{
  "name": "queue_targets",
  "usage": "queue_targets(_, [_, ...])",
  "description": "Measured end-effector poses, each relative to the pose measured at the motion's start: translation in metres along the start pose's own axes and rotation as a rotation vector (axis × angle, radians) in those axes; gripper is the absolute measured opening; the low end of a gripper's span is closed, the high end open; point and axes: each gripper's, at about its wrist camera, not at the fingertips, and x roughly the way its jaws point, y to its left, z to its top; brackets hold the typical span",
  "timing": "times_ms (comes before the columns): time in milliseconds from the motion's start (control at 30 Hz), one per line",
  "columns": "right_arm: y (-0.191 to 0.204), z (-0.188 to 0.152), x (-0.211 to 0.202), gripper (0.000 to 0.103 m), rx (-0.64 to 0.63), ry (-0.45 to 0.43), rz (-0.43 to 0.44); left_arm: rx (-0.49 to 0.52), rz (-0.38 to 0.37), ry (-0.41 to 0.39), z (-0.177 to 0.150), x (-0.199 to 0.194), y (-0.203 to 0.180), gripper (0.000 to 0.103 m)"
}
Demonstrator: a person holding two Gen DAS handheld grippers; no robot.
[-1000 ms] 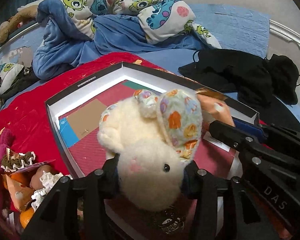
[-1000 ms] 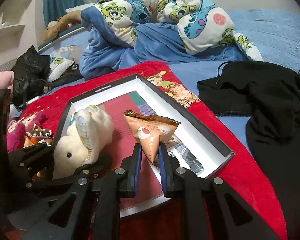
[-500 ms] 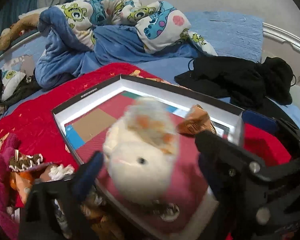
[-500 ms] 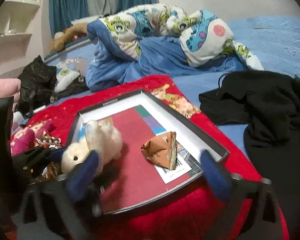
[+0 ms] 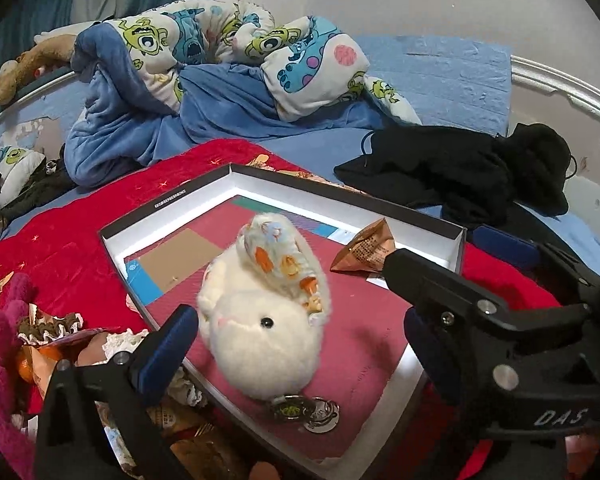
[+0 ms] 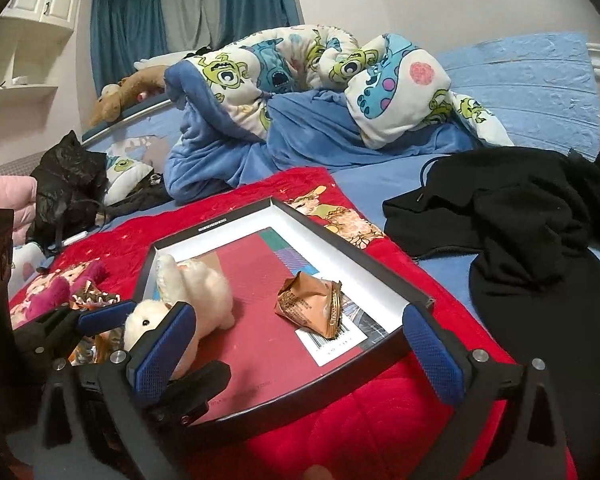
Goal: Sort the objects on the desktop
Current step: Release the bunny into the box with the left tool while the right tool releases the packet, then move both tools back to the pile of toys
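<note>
A white plush rabbit (image 5: 266,312) with patterned ears lies in a shallow black-rimmed box lid (image 5: 328,192) on a red blanket. A brown triangular snack packet (image 5: 366,252) lies in the lid to its right. My left gripper (image 5: 300,344) is open, its jaws on either side of the rabbit, not touching it. My right gripper (image 6: 296,352) is open and empty, just in front of the lid (image 6: 380,276). The right wrist view shows the rabbit (image 6: 188,300) at the left and the packet (image 6: 310,304) in the middle.
A pile of snack packets and a pink plush (image 5: 4,344) lies left of the lid. Black clothes (image 5: 460,168) lie to the right. A monster-print duvet (image 5: 236,60) is bunched behind. A small round keychain (image 5: 304,410) lies by the lid's near edge.
Both grippers have opened. The left one let go of the rabbit and the right one let go of the snack packet; both things now lie in the lid. Both grippers drew back.
</note>
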Motion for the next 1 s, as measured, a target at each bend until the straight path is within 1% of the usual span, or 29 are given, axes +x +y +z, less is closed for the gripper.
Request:
queue_targets(167, [-0.002,0.0,-0.001,0.103,0.011,0.003,-0.001,-0.001,0.002,-0.012,0.0,-0.004,0.0,0.103])
queue_targets(267, [-0.002,0.001,-0.002,0.103,0.01,0.004,-0.017,-0.004,0.006,-0.016,0.0,-0.006,0.0,0.103])
queue_targets(333, [0.001,0.002,-0.008,0.103,0.002,-0.018,-0.067,-0.011,-0.016,-0.009,-0.001,-0.009,0.0,0.103])
queue_targets(400, [0.005,0.002,-0.015,0.103,-0.014,-0.049,-0.096,-0.025,-0.04,-0.005,-0.002,-0.013,0.0,0.103])
queue_targets(467, [0.009,0.003,-0.023,0.103,-0.032,-0.078,-0.115,-0.015,-0.02,-0.017,-0.003,-0.019,-0.003,0.103])
queue_targets(567, [0.014,0.004,-0.03,0.103,-0.041,-0.085,-0.138,0.001,-0.008,-0.033,-0.004,-0.031,-0.006,0.103])
queue_targets(667, [0.017,0.004,-0.039,0.103,-0.042,-0.094,-0.092,-0.001,-0.013,-0.036,-0.007,-0.044,-0.006,0.103])
queue_targets(700, [0.017,0.004,-0.042,0.103,-0.031,-0.085,-0.06,-0.004,-0.015,-0.035,-0.008,-0.048,-0.005,0.103])
queue_targets(767, [0.019,0.003,-0.043,0.103,-0.013,-0.051,-0.025,-0.011,-0.013,-0.042,-0.011,-0.057,-0.002,0.103])
queue_targets(800, [0.022,0.002,-0.045,0.103,-0.009,-0.037,-0.018,-0.011,-0.008,-0.044,-0.013,-0.063,-0.001,0.103])
queue_targets(900, [0.036,-0.001,-0.051,0.103,-0.031,-0.032,-0.004,-0.02,0.003,-0.047,-0.019,-0.077,0.006,0.103])
queue_targets(1000, [0.051,-0.001,-0.056,0.103,-0.061,-0.03,-0.01,-0.038,0.009,-0.044,-0.025,-0.091,0.016,0.103])
